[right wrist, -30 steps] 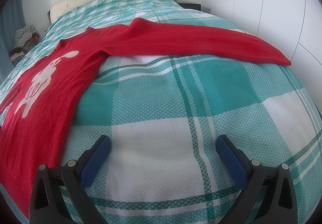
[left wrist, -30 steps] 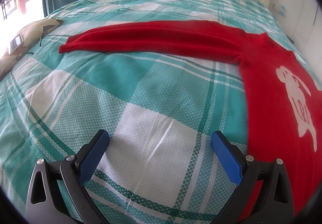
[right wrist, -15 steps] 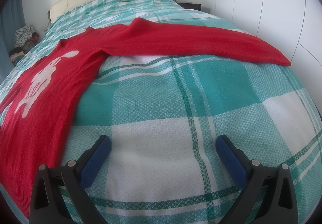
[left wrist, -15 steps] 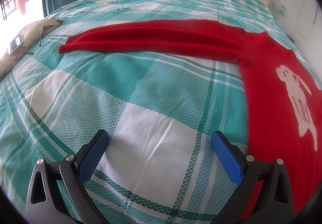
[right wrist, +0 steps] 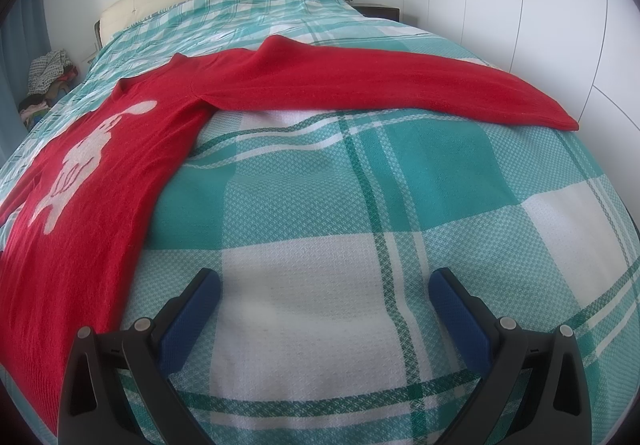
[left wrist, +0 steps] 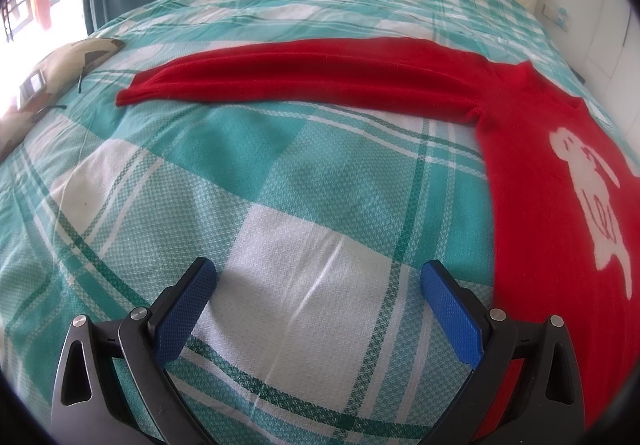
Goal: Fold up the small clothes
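A red sweater with a white animal figure lies flat on the bed, both sleeves stretched out toward the bed's side edges. The left tool hangs open over bare checked bedspread just beside the sweater's body. The right tool is open too, holding nothing.

No words, numbers, labels or brand names can be read anywhere. The only mark is a white animal figure knitted into the front of the red sweater, and it carries no lettering.
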